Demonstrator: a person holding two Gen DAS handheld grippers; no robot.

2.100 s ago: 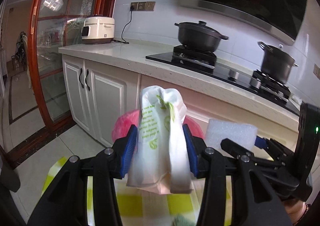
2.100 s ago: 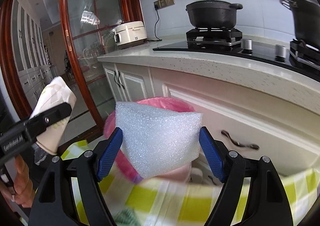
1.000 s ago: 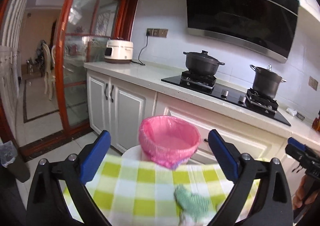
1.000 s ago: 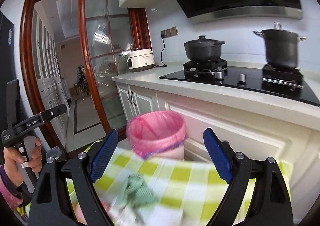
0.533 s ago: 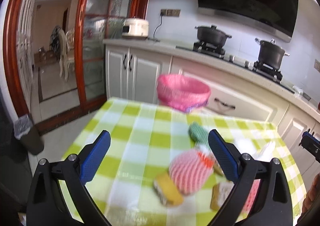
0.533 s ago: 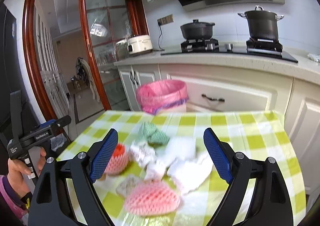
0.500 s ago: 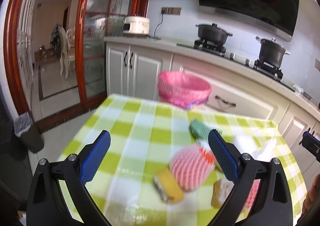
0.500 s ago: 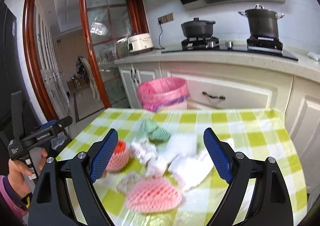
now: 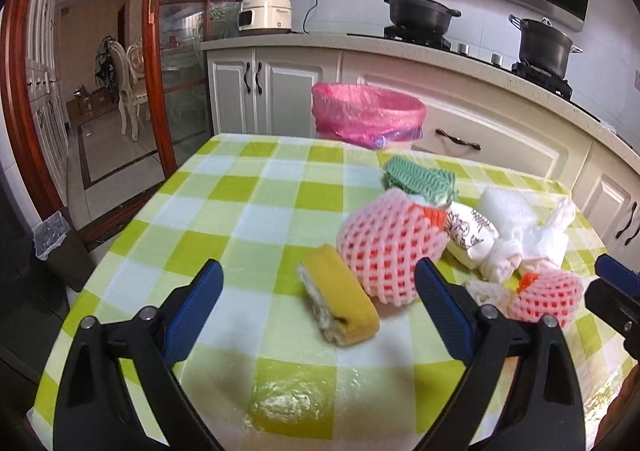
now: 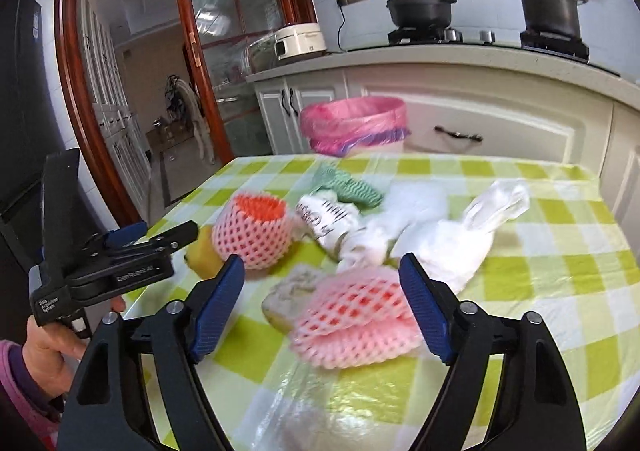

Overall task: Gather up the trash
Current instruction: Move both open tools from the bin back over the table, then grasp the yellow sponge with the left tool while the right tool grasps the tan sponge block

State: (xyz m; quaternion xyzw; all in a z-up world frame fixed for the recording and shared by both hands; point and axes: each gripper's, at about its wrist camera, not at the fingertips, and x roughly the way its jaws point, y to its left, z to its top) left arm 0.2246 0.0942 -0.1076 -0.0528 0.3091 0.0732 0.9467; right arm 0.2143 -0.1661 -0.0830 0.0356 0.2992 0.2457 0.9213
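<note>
1. The trash pile lies on the checked table [image 9: 248, 211], near the pink bin [image 9: 366, 115] behind it.
2. The left gripper [image 9: 318, 301] and right gripper [image 10: 322, 301] are wide, closing, and empty.
3. The soft foam net [image 10: 356, 317] could slip or squash.
4. Earlier both held trash over the bin; now they hang low over the pile.

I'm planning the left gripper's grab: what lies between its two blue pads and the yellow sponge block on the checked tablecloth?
Only bare green-and-white checked tablecloth, seen in the left wrist view. The closing left gripper holds nothing; the yellow sponge block lies just ahead.
</note>
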